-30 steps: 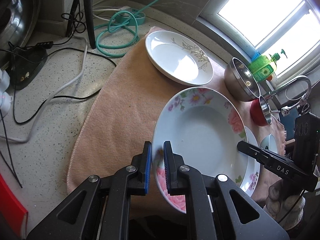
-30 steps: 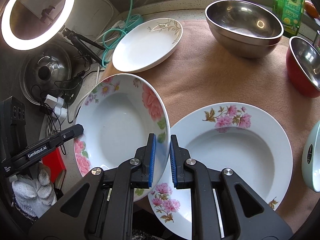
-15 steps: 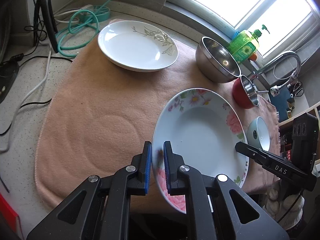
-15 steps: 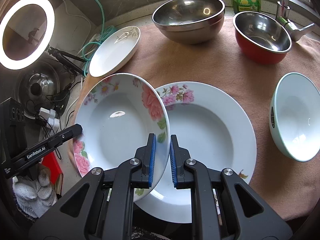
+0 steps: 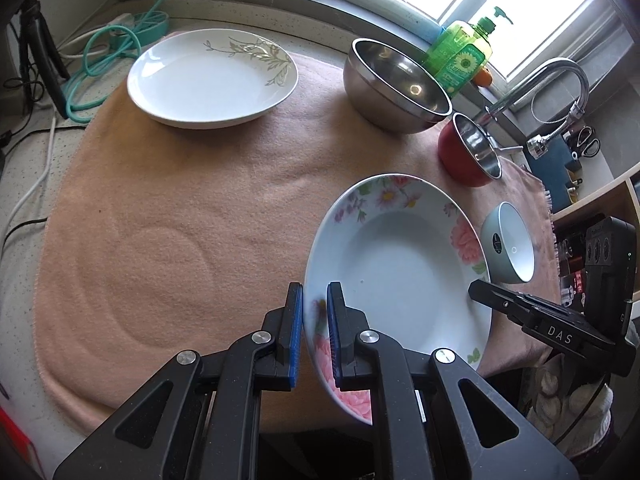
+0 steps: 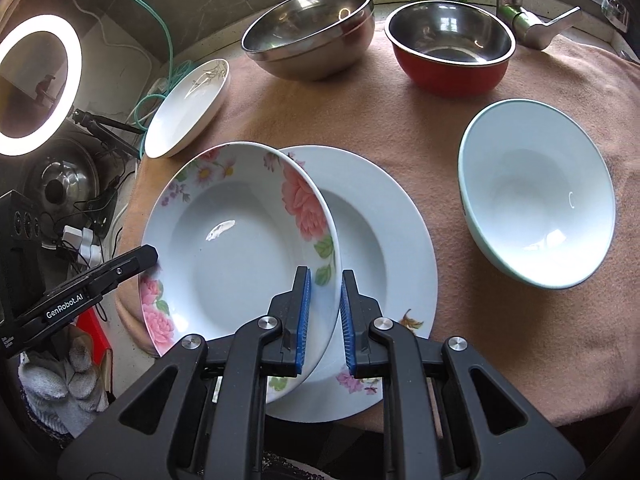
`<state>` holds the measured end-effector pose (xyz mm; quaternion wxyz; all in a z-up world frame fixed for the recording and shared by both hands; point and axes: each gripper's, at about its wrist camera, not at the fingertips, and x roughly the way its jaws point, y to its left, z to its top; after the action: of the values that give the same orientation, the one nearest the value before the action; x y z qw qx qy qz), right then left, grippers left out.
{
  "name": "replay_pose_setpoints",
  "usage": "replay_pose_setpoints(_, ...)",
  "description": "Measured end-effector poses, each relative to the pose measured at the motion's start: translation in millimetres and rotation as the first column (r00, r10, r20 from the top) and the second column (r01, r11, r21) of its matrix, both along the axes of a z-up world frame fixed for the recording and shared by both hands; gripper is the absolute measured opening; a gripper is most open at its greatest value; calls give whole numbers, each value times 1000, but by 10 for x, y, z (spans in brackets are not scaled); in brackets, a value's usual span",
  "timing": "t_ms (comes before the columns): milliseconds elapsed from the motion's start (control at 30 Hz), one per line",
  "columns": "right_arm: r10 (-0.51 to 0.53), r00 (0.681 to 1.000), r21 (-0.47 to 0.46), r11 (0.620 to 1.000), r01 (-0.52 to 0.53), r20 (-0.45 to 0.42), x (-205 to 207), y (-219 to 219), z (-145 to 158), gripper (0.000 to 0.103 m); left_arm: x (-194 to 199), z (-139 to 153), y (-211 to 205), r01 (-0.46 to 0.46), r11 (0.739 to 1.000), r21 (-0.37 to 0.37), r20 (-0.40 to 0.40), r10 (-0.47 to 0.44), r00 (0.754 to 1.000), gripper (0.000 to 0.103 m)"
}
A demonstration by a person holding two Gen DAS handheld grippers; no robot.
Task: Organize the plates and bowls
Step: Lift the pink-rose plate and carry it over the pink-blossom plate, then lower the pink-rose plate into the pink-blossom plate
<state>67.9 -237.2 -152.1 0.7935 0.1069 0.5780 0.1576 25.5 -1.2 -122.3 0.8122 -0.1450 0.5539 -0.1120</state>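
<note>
Both grippers are clamping one rose-patterned soup plate (image 6: 240, 248) by opposite rims: left gripper (image 5: 315, 332), right gripper (image 6: 323, 320); it is hanging tilted over a second floral plate (image 6: 384, 240).

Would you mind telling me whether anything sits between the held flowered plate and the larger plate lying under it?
Nothing visible does. The flowered plate, pinched at opposite rims by both grippers, hangs tilted directly over the larger plate, whose bowl is bare.

My matt black plastic tongs (image 6: 323, 320), with ribbed blue pads, grip a glossy glazed flowered plate (image 6: 240, 240) above a fuzzy peach cloth (image 5: 180, 208) on the speckled stone worktop (image 5: 24, 168), near a shiny steel bowl (image 6: 308, 32).
</note>
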Motion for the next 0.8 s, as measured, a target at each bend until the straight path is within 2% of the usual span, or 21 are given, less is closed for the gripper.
replay_pose_setpoints(400, -41, 999, -18, 999, 41, -15, -31, -215, -75, 16, 27, -65, -258, 44, 999, 0, -17, -44, 999, 10)
replay_pose_setpoints(800, -45, 999, -29, 999, 45, -17, -36, -217, -113, 16, 42, -130, -334, 51, 999, 13, -34, -51, 998, 10)
